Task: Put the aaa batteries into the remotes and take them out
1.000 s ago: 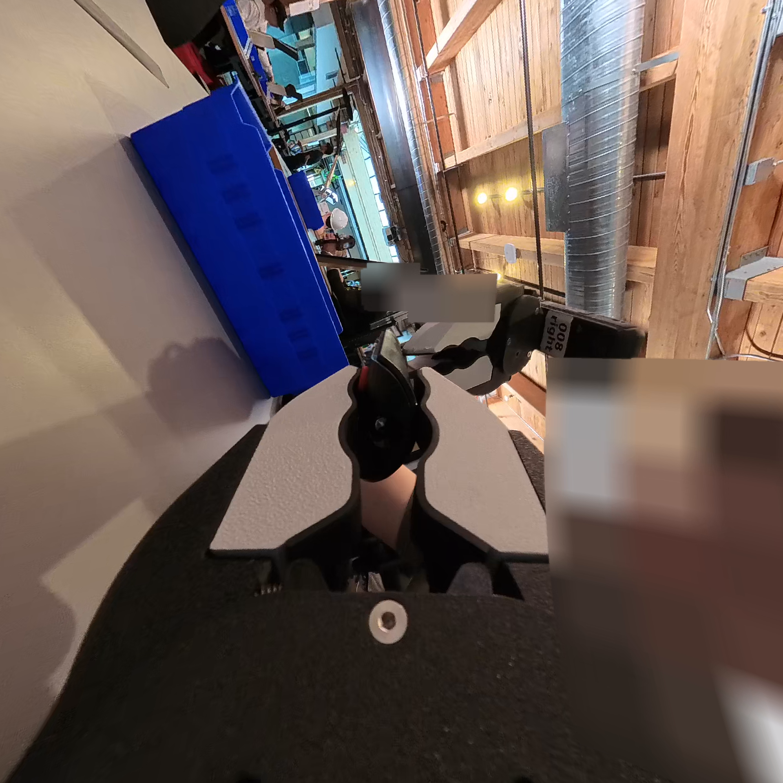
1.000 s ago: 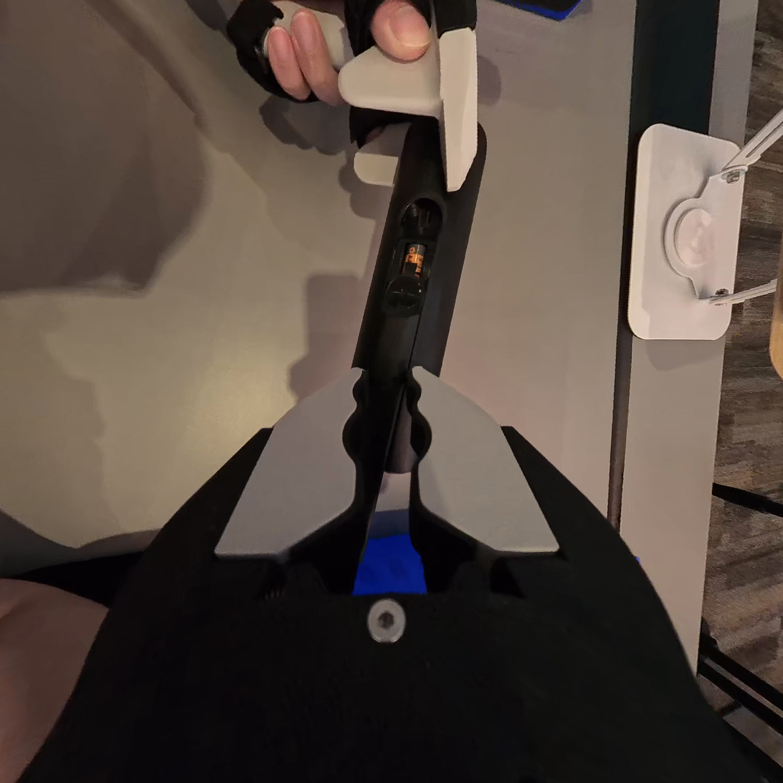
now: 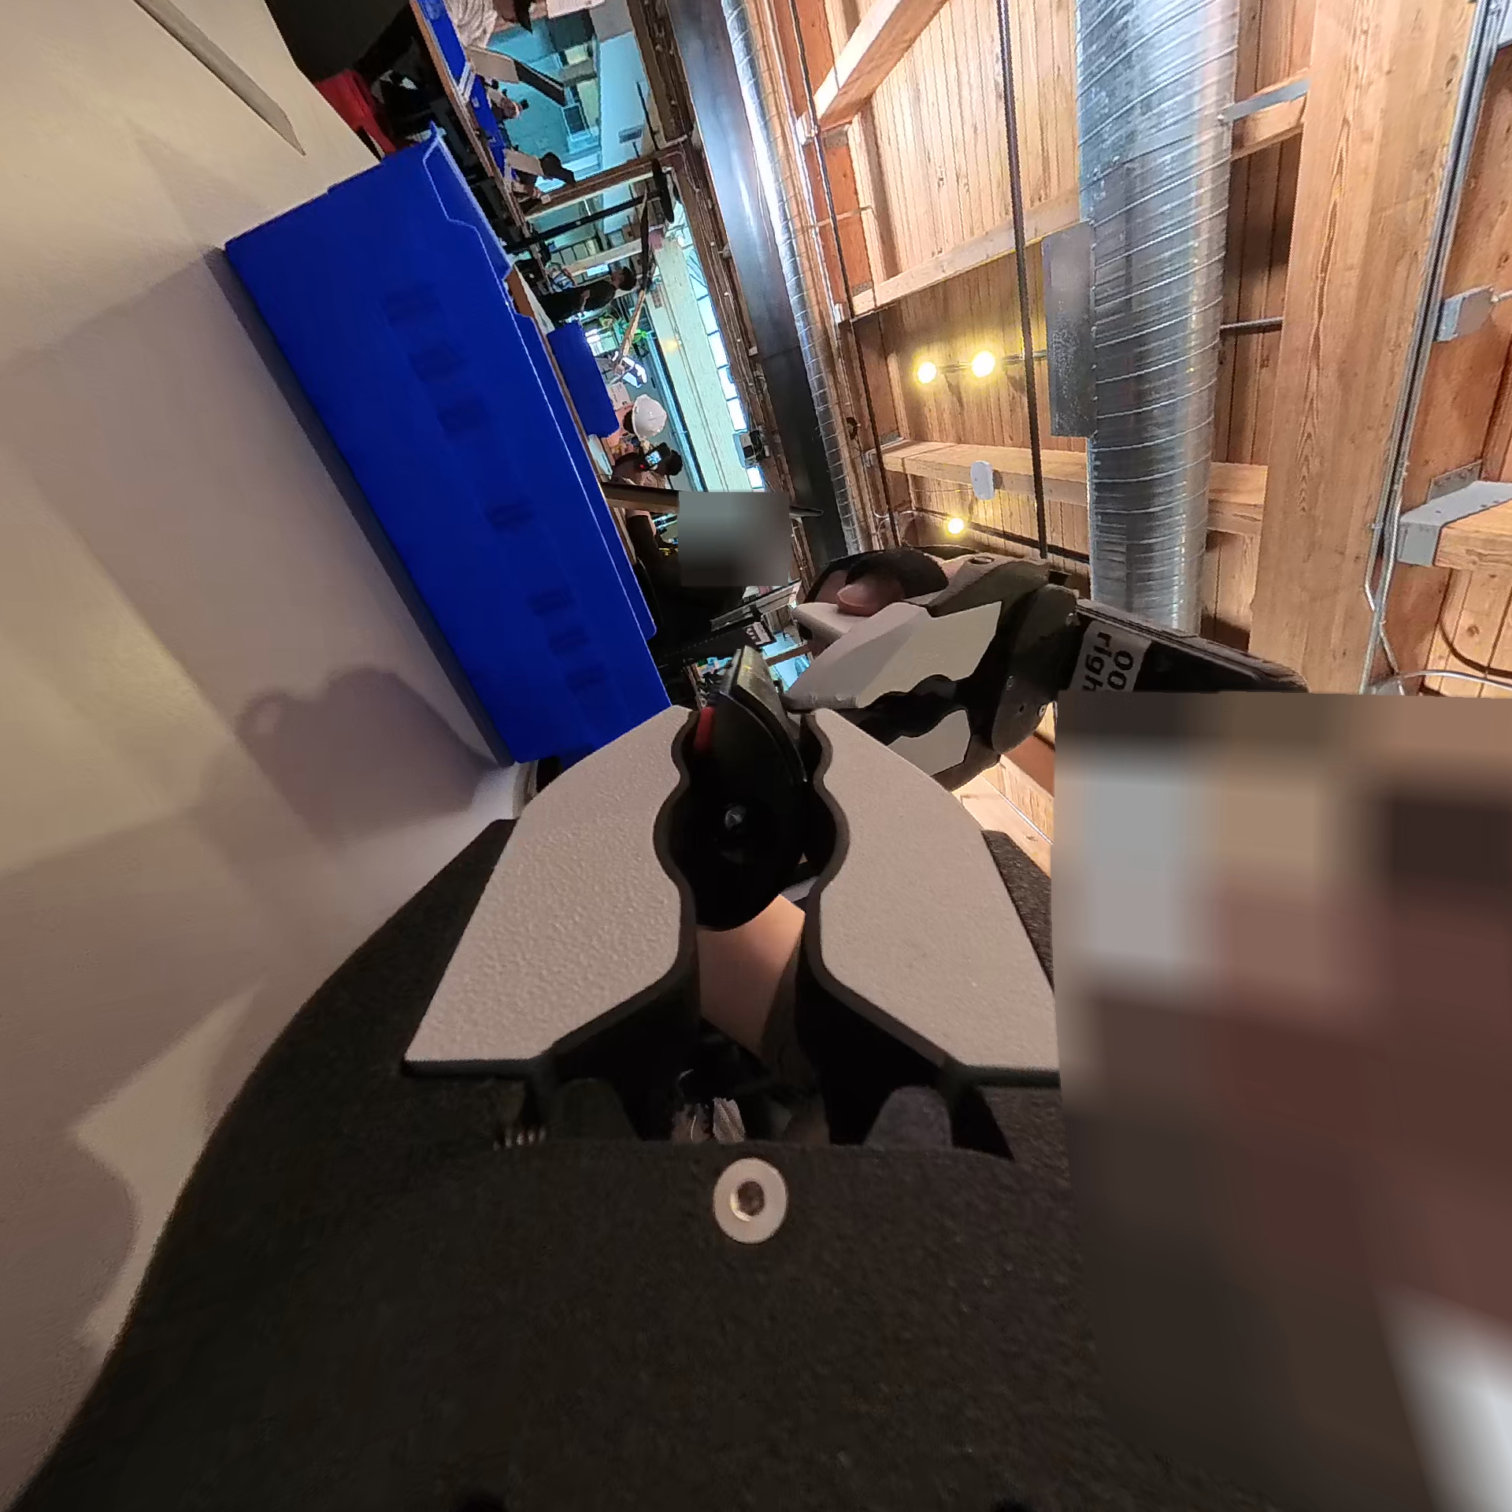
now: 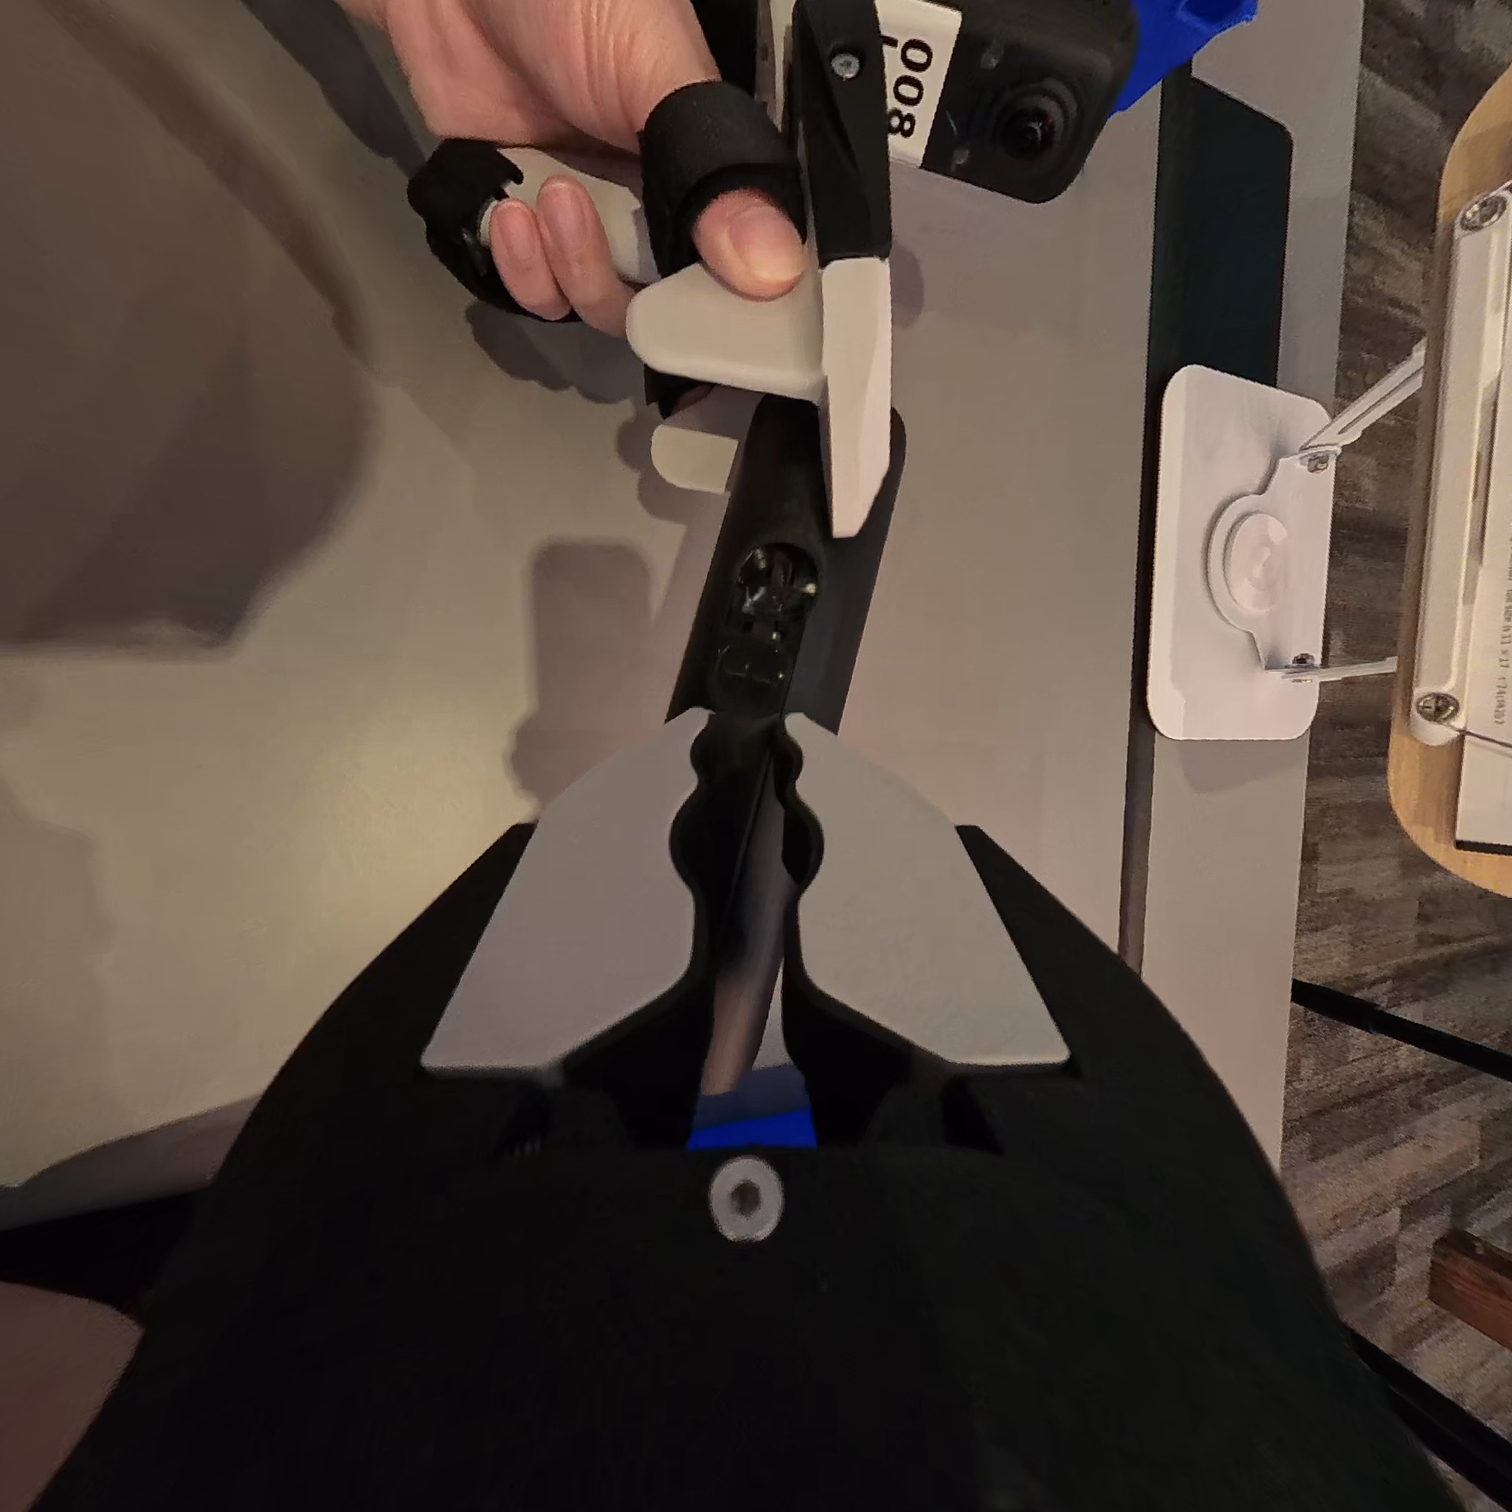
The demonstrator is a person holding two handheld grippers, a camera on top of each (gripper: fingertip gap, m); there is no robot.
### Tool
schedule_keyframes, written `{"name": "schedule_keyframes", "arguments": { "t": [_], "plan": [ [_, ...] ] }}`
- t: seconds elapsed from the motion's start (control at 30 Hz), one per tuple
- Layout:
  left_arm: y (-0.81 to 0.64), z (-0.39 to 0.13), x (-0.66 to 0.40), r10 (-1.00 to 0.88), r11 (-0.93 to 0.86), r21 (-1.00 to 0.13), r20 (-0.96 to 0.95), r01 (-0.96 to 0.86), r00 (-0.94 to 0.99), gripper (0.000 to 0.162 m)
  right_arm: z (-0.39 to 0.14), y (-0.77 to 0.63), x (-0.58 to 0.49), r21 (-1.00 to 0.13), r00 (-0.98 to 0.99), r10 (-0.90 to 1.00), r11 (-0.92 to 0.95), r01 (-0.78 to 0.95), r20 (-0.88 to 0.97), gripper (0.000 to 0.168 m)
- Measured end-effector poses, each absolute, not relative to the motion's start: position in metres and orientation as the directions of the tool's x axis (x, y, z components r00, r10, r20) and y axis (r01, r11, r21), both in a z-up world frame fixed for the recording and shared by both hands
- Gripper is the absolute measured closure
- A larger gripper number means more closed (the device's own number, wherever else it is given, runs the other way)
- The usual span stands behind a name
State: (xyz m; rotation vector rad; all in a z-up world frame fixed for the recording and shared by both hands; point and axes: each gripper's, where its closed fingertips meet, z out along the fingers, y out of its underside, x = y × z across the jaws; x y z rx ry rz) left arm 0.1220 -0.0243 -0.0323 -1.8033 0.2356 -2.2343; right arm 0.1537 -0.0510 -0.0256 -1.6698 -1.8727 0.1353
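Both tongs clamped on one black remote (image 4: 777, 605), held in the air above the grey bench (image 4: 245, 736). Right tongs (image 4: 740, 736) gripping the near end, left tongs (image 4: 798, 458) pinching the far end. Long axis running away from the right tongs, tipped slightly right; open battery bay facing up, no cover on it. Seen end-on between the left tongs (image 3: 744, 728), red button at the tip. Blue bin (image 3: 442, 458) on the bench beyond, white plate (image 4: 1235, 556) off to the right, well apart.
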Motion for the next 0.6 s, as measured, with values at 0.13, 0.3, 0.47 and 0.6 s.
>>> {"name": "schedule_keyframes", "arguments": {
  "t": [0.13,0.3,0.47,0.6],
  "plan": [
    [-0.022,-0.0325,0.1205,-0.299,-0.953,-0.283,0.934,0.107,-0.196,0.14,-0.0254,-0.0483,0.1504,-0.458,-0.015,0.916,0.214,0.862,0.4,0.155],
    [-0.0204,-0.0326,0.1193,-0.306,-0.951,-0.289,0.933,0.111,-0.191,0.14,-0.0254,-0.0466,0.1492,-0.451,-0.022,0.908,0.229,0.862,0.419,0.155],
    [-0.0178,-0.0359,0.1187,-0.281,-0.958,-0.262,0.939,0.119,-0.197,0.14,-0.028,-0.0452,0.1489,-0.437,-0.029,0.904,0.234,0.869,0.426,0.155],
    [-0.0162,-0.0375,0.1181,-0.273,-0.96,-0.252,0.942,0.124,-0.197,0.14,-0.0288,-0.0437,0.1502,-0.435,-0.025,0.905,0.228,0.871,0.425,0.155]
  ]
}}
